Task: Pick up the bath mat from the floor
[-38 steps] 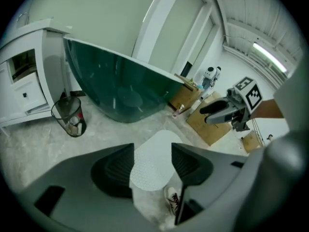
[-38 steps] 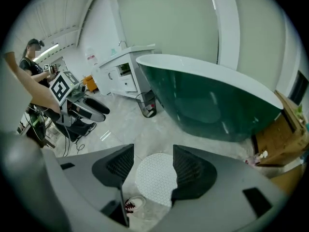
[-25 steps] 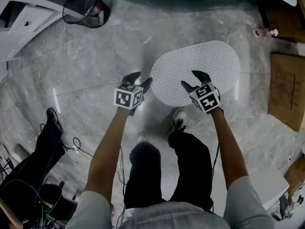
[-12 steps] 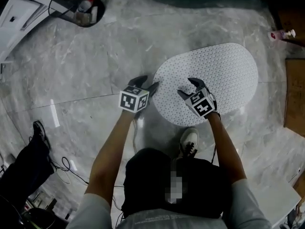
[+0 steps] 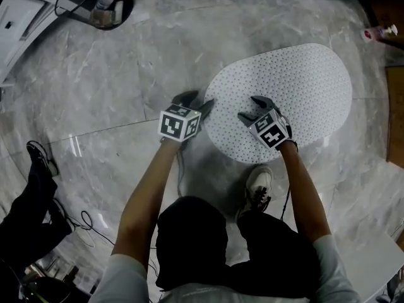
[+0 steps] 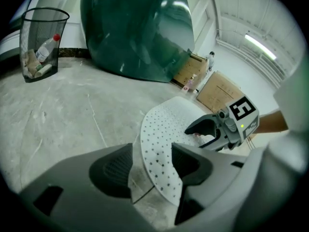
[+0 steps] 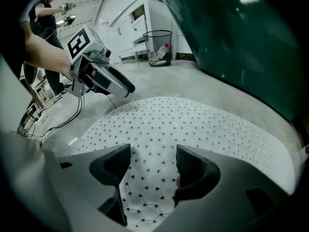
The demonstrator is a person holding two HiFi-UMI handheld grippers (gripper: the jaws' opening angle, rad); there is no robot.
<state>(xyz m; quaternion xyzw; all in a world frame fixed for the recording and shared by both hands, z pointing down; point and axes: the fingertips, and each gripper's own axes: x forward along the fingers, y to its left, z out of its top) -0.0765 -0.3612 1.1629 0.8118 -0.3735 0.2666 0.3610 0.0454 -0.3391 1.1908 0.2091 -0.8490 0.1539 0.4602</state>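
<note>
Both of our grippers have sunk toward the floor (image 5: 107,81) since 1 second ago, and we have crouched over the bath mat (image 5: 297,93), which now fills more of the head view. The mat lies flat on the marble, its near end just ahead of our shoe (image 5: 259,188).

Our left gripper (image 5: 197,101) has come to the mat's left rim. Its 2 jaws stand wide apart, and in the left gripper view the rim runs up between them, with neither pad pressing on it. Our right gripper (image 5: 249,108) is over the mat's near part. Its jaws have just been opening and now gape wide, with dotted mat surface showing in the gap but nothing gripped.

We judge this to be the end of the approach: both grippers are set to bite, and the lift has not begun. The left one has an edge to close on. The right one seems to face flat surface, though from this angle we cannot be sure.
</note>
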